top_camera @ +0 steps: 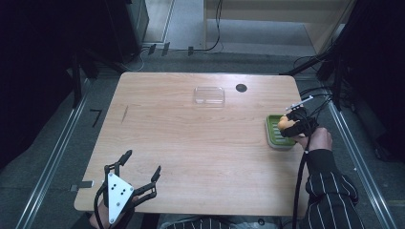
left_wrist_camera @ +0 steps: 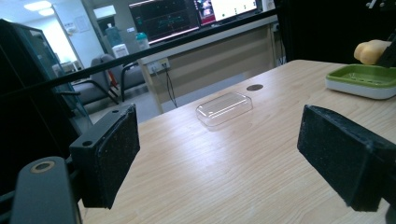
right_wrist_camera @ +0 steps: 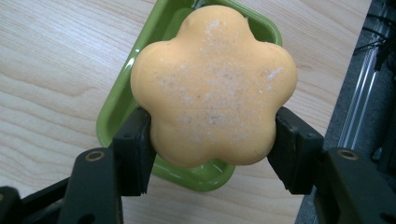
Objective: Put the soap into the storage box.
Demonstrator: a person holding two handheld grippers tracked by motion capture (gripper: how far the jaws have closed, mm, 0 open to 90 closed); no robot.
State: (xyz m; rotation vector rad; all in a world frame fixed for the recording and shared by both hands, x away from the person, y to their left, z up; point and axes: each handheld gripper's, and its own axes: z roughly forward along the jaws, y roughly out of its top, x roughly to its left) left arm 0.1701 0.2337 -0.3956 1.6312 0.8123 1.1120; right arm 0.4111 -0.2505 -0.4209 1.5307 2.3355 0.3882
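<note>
Bench [top_camera: 191, 143] work looks about halfway: at the right edge of the high view the right gripper [right_wrist_camera: 212, 135] is clenched on the soap [right_wrist_camera: 212, 84] just over the green dish [right_wrist_camera: 116, 107], not yet set down, while the left gripper [left_wrist_camera: 219, 154] waits released at lower left.

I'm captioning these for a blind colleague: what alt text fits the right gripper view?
The right gripper holds an orange flower-shaped soap between its black fingers, just above a green dish. Under them lies a light wooden table, whose edge runs along the right side.
</note>
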